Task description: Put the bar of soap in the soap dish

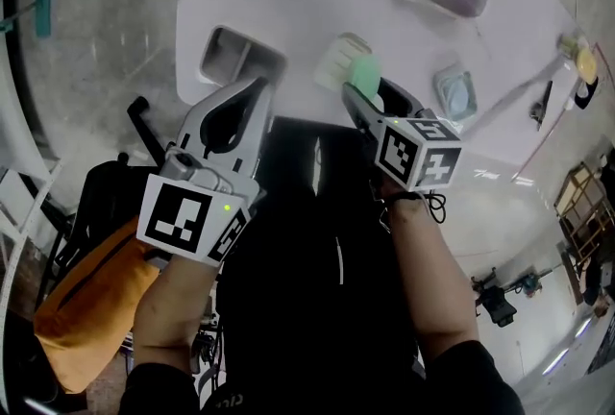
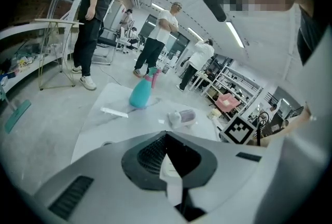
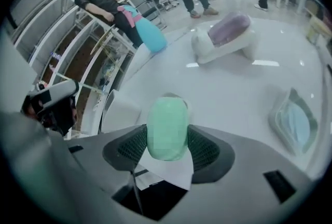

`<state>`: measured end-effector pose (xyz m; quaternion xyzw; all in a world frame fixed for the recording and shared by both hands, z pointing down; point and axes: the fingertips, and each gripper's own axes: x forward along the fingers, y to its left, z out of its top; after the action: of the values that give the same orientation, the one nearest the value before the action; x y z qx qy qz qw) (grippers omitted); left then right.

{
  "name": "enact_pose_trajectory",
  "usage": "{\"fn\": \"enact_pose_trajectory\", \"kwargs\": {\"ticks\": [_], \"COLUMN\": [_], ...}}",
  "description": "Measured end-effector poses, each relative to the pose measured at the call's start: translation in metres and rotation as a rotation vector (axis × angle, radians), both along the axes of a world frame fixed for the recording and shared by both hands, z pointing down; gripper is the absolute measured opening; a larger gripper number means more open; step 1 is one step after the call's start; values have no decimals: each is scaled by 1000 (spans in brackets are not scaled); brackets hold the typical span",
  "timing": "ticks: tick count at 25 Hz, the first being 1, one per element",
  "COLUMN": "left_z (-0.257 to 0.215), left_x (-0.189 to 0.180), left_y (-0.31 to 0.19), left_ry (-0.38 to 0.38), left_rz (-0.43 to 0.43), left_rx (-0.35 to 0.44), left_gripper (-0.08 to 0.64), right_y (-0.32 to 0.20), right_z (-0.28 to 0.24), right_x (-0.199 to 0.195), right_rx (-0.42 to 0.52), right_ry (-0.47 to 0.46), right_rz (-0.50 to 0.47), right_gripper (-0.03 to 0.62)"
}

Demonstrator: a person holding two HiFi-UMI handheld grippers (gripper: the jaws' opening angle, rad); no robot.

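Holding the bar of soap in your right gripper, left gripper closed and empty, you've yet to fill the near soap dish.

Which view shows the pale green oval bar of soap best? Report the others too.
The right gripper view: the pale green oval bar of soap fills the centre, clamped between the right gripper's pads. The head view shows only its small green end past the jaws. The left gripper view misses it.
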<state>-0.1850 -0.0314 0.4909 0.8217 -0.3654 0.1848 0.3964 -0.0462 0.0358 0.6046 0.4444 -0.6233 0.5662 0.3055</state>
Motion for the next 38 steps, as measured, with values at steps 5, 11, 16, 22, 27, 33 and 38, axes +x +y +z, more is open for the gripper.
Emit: {"fn": "enact_pose_trajectory", "kwargs": {"ticks": [5, 11, 16, 22, 27, 33, 38], "left_z": [2, 4, 0, -2, 7, 13, 10], "left_x": [-1, 0, -2, -2, -3, -4, -4], "left_y": [-5, -7, -11, -12, -7, 2, 2], "left_ry": [3, 17, 17, 7, 0, -5, -2], "left_rz": [7, -13, -38, -52, -64, -84, -97], "left_rx": [-2, -3, 3, 2, -13, -34, -23], "left_gripper": [9, 9, 9, 9, 9, 9, 9], "right_y": [2, -11, -16, -19, -22, -14, -12], "right_z": [10, 14, 20, 22, 22, 17, 14], "right_x": [0, -1, -1, -1, -1, -5, -7], "right_rx": [-44, -64, -108, -119, -112, -119, -102], "right_ry": [12, 73, 68, 90, 73, 24, 14], "right_rz": [175, 241, 290, 331, 340, 335, 314], "right_gripper": [259, 259, 259, 259, 259, 259, 162]}}
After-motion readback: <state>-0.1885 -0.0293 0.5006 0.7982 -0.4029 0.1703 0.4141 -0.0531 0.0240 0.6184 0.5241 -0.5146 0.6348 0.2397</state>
